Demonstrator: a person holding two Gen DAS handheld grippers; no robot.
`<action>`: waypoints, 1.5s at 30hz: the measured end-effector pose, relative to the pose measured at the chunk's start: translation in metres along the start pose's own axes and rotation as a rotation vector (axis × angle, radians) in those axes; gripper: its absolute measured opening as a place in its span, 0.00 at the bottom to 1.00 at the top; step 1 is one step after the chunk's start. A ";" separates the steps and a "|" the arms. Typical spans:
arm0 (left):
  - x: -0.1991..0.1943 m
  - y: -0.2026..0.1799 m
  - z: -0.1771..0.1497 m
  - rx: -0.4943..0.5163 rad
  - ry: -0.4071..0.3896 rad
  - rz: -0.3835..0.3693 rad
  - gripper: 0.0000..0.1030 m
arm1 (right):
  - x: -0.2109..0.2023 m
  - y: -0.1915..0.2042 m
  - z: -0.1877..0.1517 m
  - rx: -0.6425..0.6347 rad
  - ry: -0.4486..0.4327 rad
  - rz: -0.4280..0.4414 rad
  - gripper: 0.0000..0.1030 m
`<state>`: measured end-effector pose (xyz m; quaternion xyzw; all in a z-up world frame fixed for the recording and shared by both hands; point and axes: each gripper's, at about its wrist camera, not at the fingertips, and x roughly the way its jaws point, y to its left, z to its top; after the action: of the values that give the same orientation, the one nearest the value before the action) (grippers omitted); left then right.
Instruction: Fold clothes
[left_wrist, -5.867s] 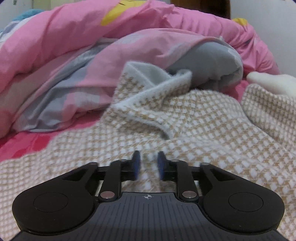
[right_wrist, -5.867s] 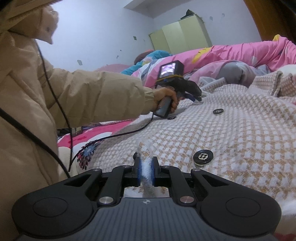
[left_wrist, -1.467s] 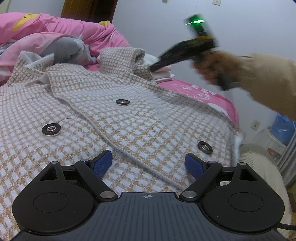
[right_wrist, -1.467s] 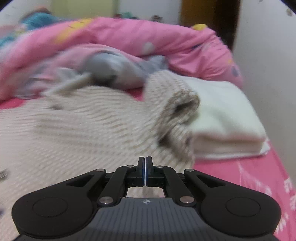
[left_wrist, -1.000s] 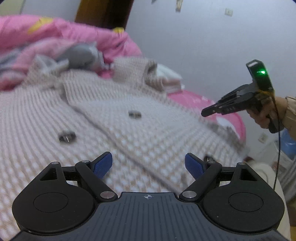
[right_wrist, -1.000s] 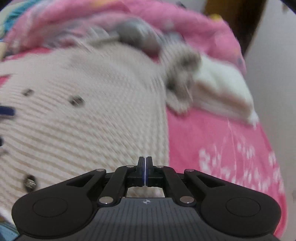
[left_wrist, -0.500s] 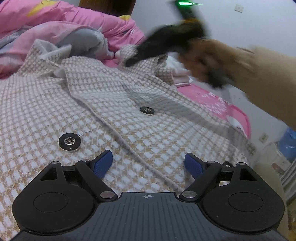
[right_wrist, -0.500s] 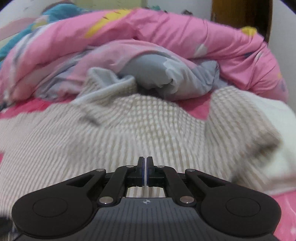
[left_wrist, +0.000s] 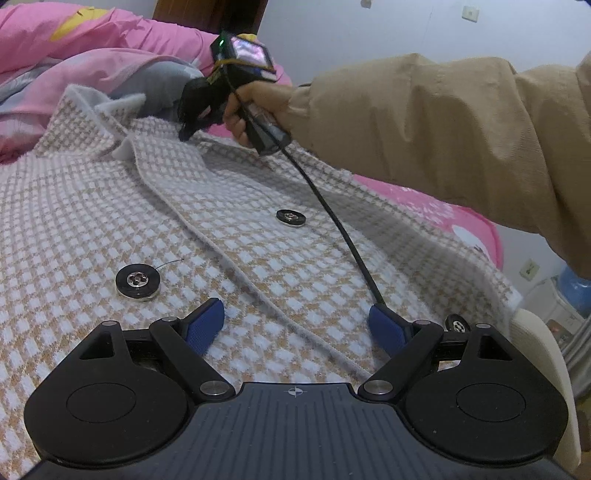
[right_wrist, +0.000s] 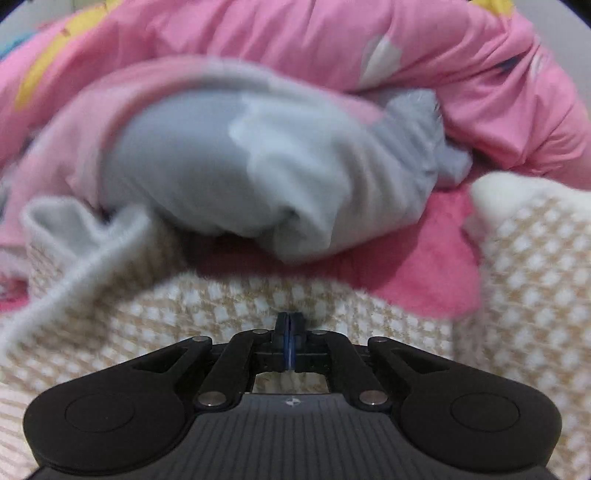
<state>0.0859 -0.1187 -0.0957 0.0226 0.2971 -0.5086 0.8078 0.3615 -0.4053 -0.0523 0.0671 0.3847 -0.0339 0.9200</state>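
Checked coat (left_wrist: 110, 206) spread flat on the bed, both claws over it.

Right claw (right_wrist: 290, 332) pinched shut on nothing, at the coat's shoulder edge by the blurred collar (right_wrist: 85, 236); left claw (left_wrist: 295, 325) gapes wide and empty above the front placket, its lower hem cut off. Pink duvet (right_wrist: 295, 44) bunched behind.

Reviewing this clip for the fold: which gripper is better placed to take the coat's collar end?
Right, probably. The right gripper is already up at the collar of the checked coat, though its jaws are shut. The left gripper, jaws open, hangs lower by the buttons.
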 end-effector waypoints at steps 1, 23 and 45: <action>0.000 0.000 0.000 0.000 0.000 0.000 0.84 | -0.008 0.002 -0.001 0.000 -0.005 0.036 0.00; -0.002 0.004 0.000 -0.030 -0.016 -0.021 0.84 | -0.002 0.067 0.016 -0.128 -0.072 0.089 0.08; 0.000 0.004 0.004 -0.033 -0.017 -0.017 0.84 | -0.075 0.081 -0.071 -0.219 0.014 0.245 0.12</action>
<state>0.0910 -0.1187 -0.0931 0.0025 0.2987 -0.5105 0.8063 0.2686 -0.3134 -0.0404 0.0132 0.3815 0.1211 0.9163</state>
